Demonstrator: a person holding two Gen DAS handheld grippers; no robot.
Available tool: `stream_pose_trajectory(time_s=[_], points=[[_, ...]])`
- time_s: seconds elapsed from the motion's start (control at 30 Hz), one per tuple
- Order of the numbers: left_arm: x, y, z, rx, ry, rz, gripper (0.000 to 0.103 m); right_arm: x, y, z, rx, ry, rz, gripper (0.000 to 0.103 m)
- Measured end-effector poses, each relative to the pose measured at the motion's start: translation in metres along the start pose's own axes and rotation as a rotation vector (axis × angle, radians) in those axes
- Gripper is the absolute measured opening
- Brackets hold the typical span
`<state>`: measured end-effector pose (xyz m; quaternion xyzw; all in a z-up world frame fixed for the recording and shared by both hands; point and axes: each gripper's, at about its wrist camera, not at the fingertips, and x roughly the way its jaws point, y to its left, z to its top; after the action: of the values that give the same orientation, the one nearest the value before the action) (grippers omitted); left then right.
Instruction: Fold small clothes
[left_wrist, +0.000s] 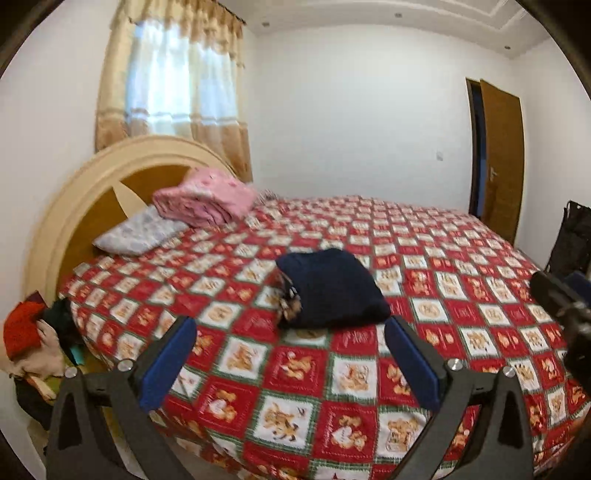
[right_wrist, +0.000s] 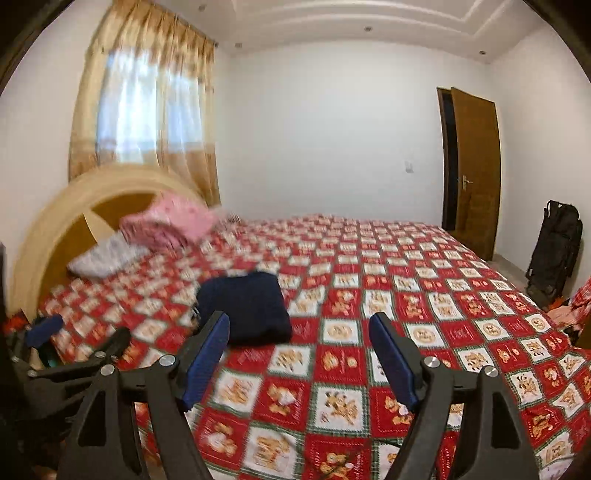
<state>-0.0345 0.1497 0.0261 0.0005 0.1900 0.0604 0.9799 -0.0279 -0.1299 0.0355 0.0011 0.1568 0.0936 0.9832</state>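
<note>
One bed (left_wrist: 461, 266) with a red teddy-bear check cover fills both views. One folded navy garment (left_wrist: 332, 291) lies on it, just beyond the left claw (left_wrist: 291, 354) and ahead-left of the right claw (right_wrist: 299, 354), touching neither. Both claws are released, nothing between their blue pads. One pink folded blanket (left_wrist: 205, 201) rests on one grey pillow (left_wrist: 138, 234) by the headboard.

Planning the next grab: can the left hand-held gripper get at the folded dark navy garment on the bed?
Probably yes: the left hand-held gripper is open and empty, with only bare red patchwork bedspread before the folded dark navy garment.
</note>
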Motion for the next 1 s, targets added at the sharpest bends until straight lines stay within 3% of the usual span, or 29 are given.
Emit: stream_pose_trajectory(time_s=[0.43,1.0], points=[[-0.051,-0.015,0.019,0.031,-0.127,-0.012,0.103,-0.086,-0.002,0.020,-0.017,-0.268,-0.039,0.089],[-0.041,-0.010,0.016,-0.003,-0.057,0.002,0.103,-0.076,-0.007,0.015,0.007,-0.206,-0.021,0.089]])
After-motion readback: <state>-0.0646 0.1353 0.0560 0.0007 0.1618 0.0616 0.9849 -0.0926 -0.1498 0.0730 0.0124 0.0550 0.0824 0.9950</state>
